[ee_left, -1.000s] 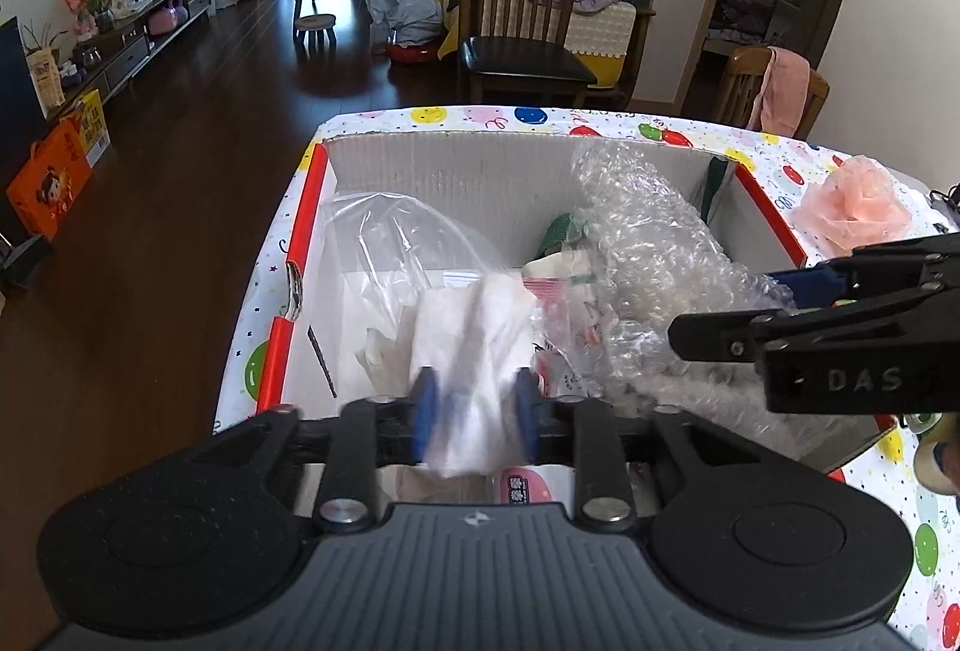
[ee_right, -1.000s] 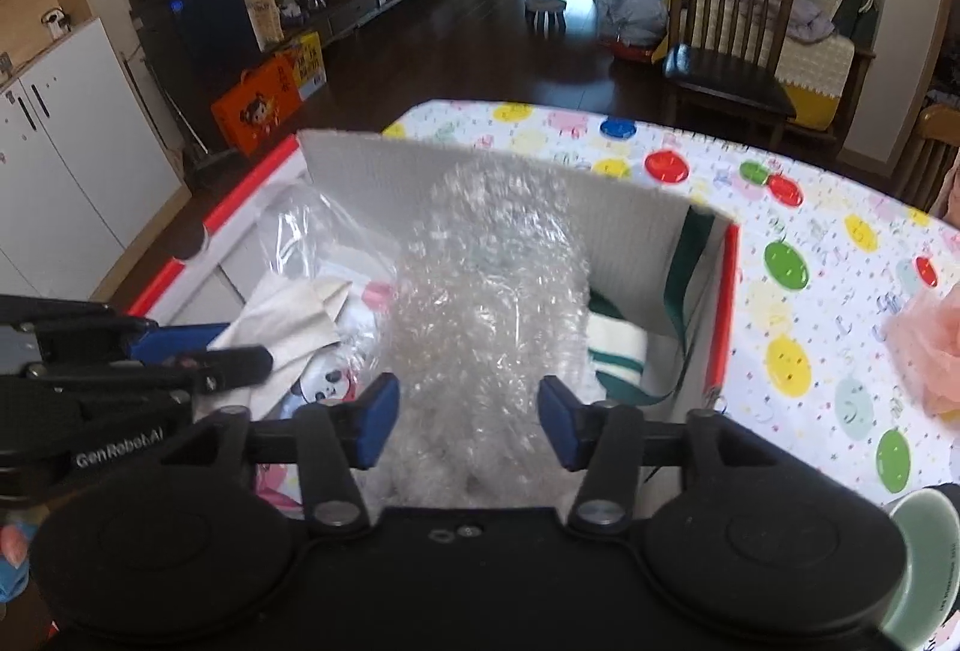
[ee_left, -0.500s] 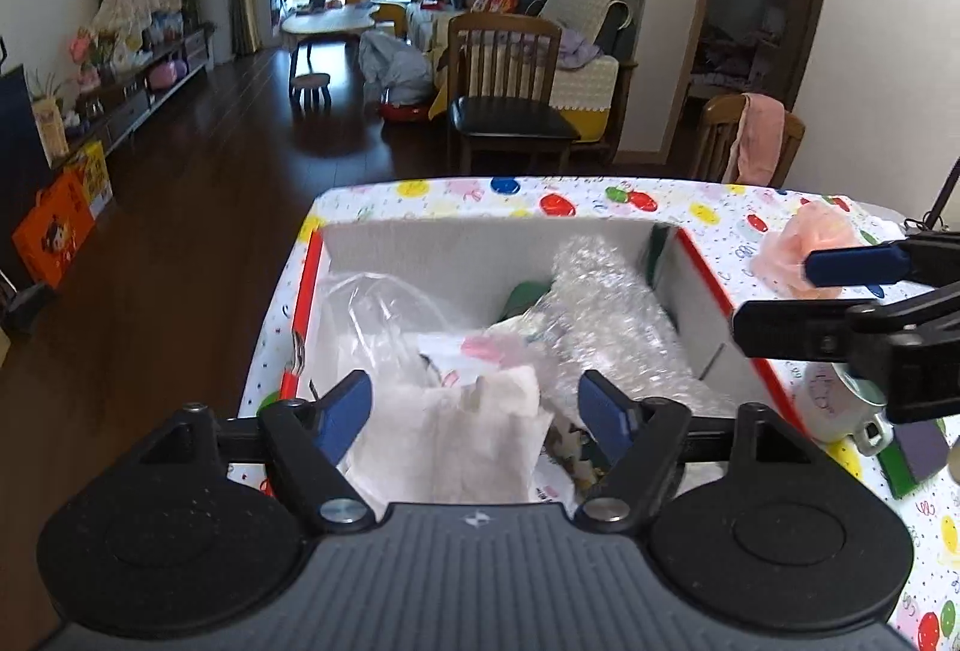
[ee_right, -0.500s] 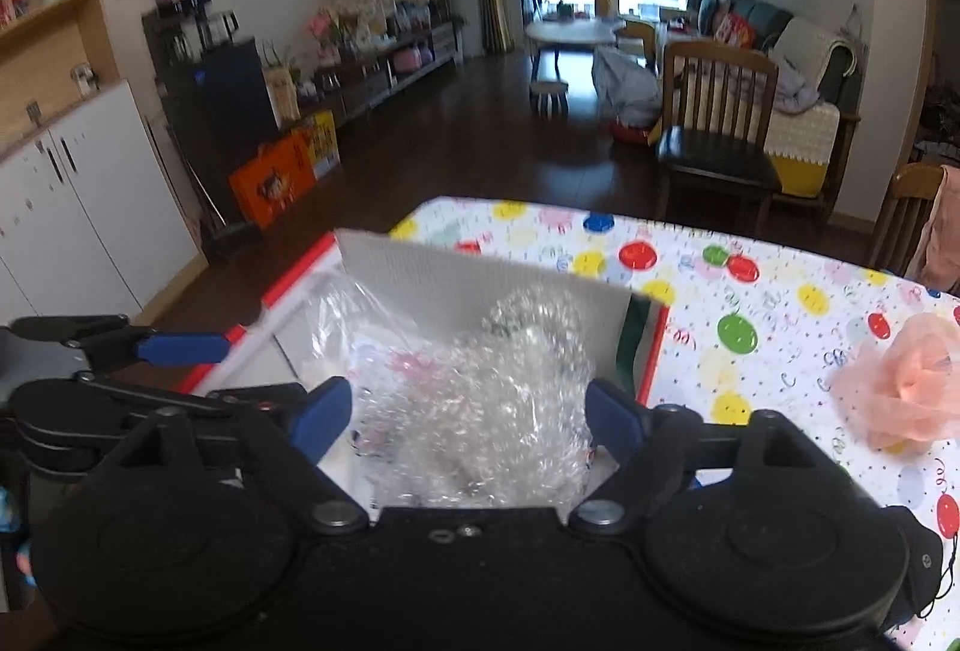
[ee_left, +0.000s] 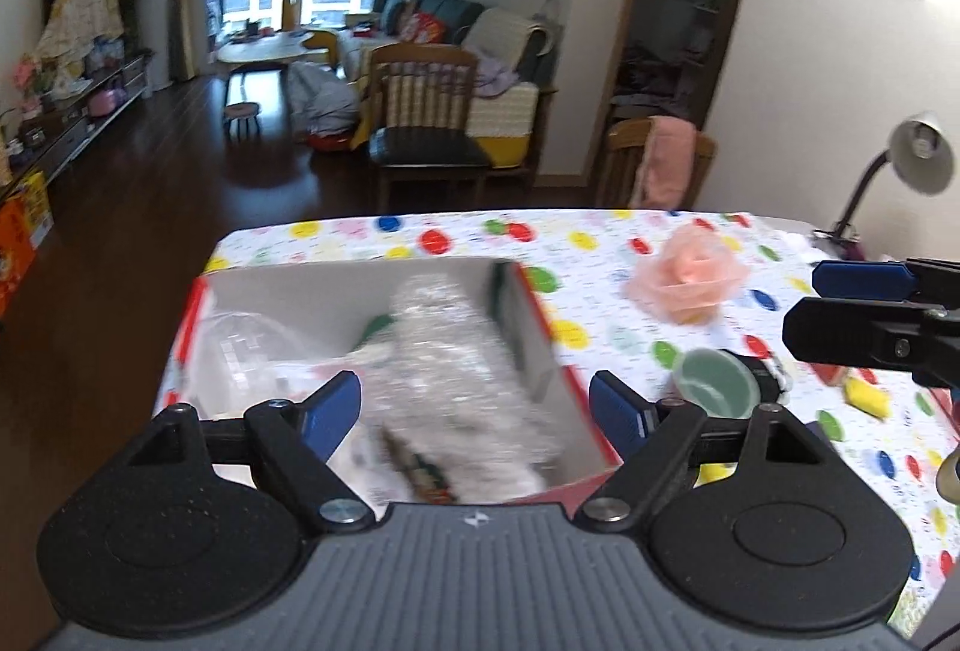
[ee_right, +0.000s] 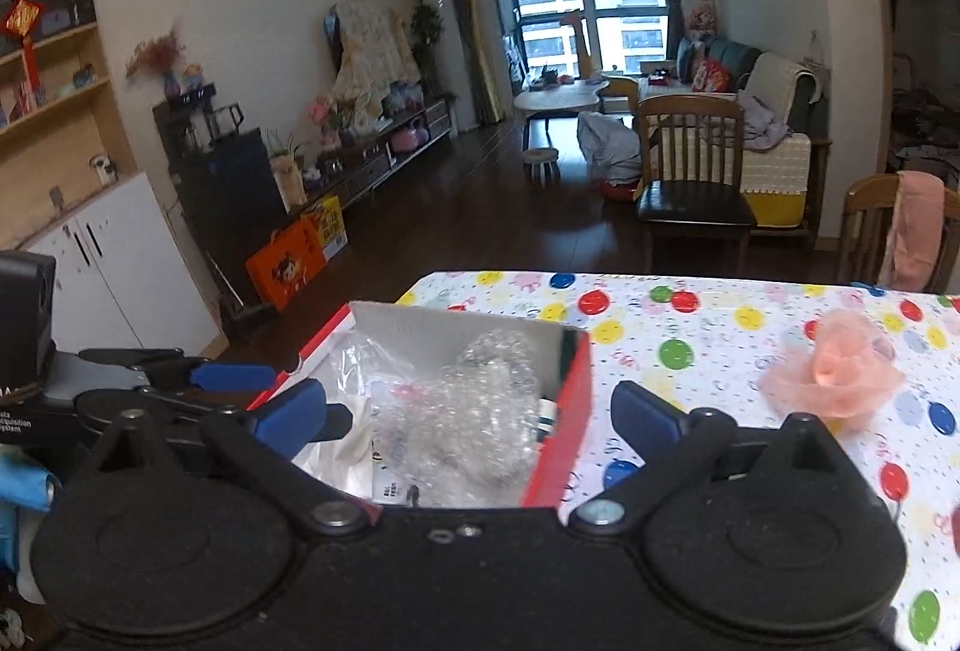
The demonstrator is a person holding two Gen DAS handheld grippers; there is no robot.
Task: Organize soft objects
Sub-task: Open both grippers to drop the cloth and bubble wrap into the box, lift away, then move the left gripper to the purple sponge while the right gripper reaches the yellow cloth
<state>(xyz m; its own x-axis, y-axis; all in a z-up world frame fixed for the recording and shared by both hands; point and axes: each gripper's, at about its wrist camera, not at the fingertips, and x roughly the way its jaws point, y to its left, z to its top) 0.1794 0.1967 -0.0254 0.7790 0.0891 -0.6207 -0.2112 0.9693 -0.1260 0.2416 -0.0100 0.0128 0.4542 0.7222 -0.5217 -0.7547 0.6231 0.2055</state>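
Bubble wrap (ee_left: pixel 444 351): lies in the box (ee_left: pixel 534 315), by a clear bag (ee_left: pixel 240 345) and papers.
Left gripper (ee_left: pixel 474 405): above the box's near end, jaws opening, gripping nothing.
Right gripper (ee_right: pixel 468 417): over the box's near right corner, jaws opening, gripping nothing.
Pink mesh (ee_right: pixel 834 369): on the dotted cloth (ee_right: pixel 708 327), right of the box.
Green cup (ee_left: pixel 714 381): just beside the box.

Bubble wrap (ee_left: pixel 444 351) in box (ee_left: pixel 534 315); fingers (ee_left: pixel 327 408) opening, empty.
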